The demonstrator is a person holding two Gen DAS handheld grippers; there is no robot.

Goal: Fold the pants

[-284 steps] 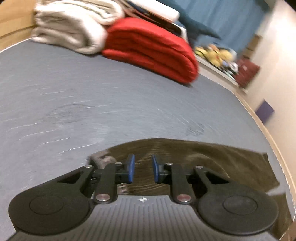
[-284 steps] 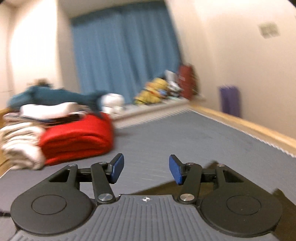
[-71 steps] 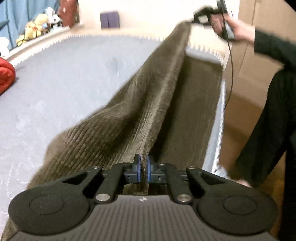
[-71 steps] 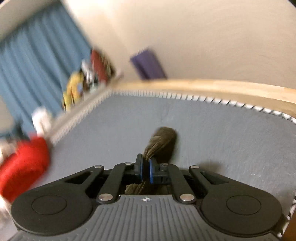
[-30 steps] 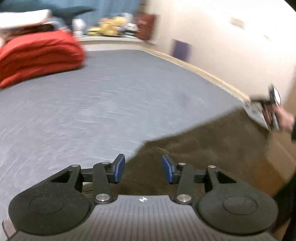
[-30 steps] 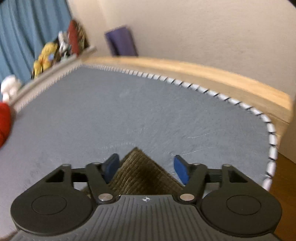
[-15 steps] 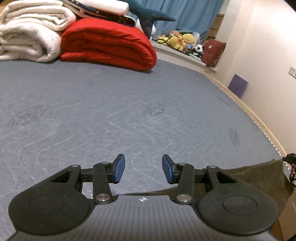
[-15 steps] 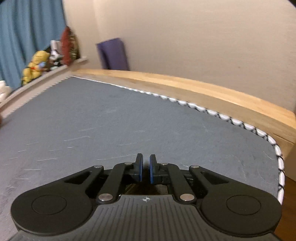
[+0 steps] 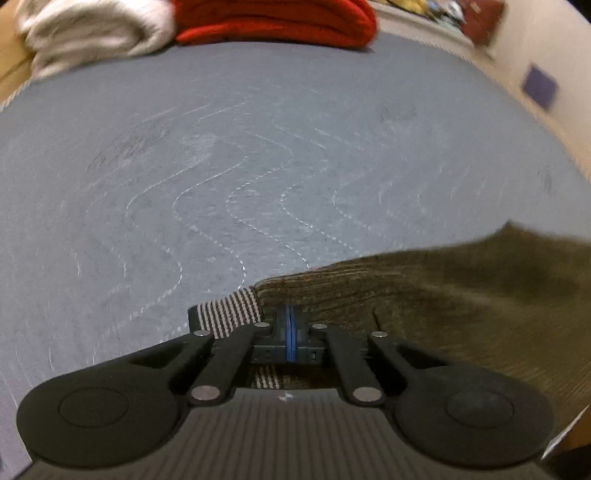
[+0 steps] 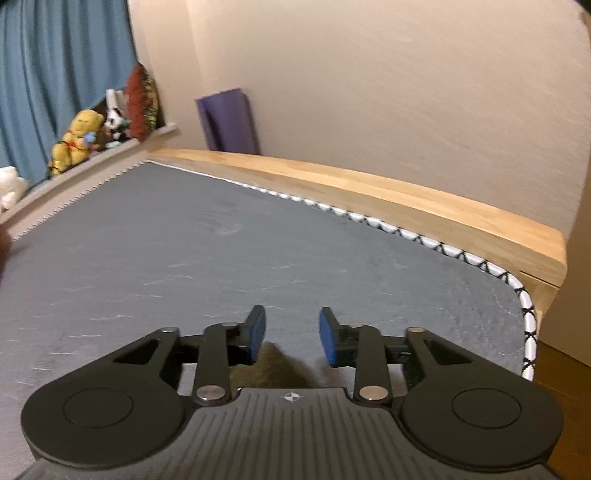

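1. Brown corduroy pants (image 9: 461, 295) lie flat on the near right part of a grey quilted mattress (image 9: 258, 166), their striped inner lining (image 9: 229, 312) turned out at the near edge.
2. Our left gripper (image 9: 290, 328) points down at that edge with its blue pads pressed together; whether cloth is pinched between them we cannot tell, though the fabric lies directly under and around the tips.
3. Our right gripper (image 10: 291, 334) hangs over the far right corner of the mattress, its jaws opening. A tuft of the brown fabric (image 10: 275, 365) shows low between the fingers, and the blue pads (image 10: 258, 330) stand clear of it.
4. At the far side of the bed, a folded red blanket (image 9: 277, 18) sits beside a folded white blanket (image 9: 88, 29).
5. In the right wrist view, a wooden bed frame (image 10: 406, 199) borders the mattress, with a purple rolled mat (image 10: 231, 122) against the wall, stuffed toys (image 10: 79, 140) on a ledge, and a blue curtain (image 10: 55, 74) behind them.
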